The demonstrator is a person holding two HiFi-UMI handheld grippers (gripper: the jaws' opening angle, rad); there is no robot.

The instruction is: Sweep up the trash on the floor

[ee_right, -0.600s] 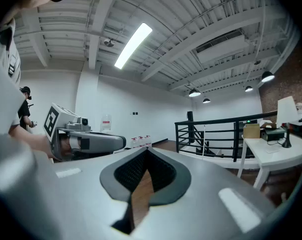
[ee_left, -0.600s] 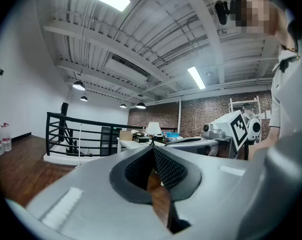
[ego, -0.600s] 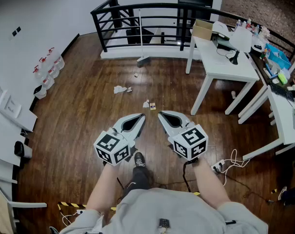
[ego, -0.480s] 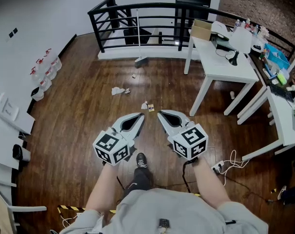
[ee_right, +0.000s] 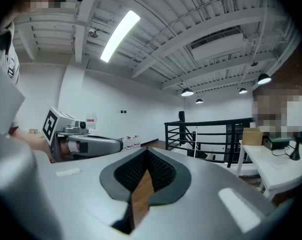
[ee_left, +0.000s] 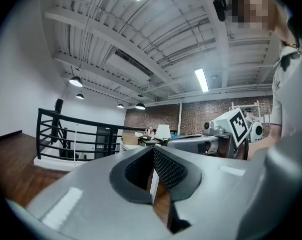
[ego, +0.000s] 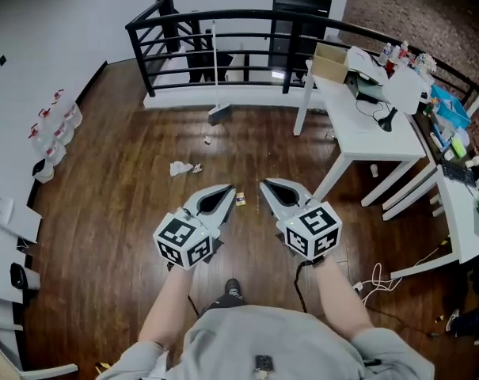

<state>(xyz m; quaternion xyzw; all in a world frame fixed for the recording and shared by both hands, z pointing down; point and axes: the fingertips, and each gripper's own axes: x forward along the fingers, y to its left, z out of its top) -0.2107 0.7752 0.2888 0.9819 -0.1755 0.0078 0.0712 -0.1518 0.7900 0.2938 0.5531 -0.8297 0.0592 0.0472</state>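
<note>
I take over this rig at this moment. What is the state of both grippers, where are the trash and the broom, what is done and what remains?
Left gripper: shut, empty.
Right gripper: shut, empty.
Trash on the wood floor: crumpled white paper, small scrap nearer the black railing, small piece between the gripper tips.
Broom: leans against the railing, not in hand.
Done: nothing swept yet.
Left: fetch the broom, sweep up all three pieces.
</note>
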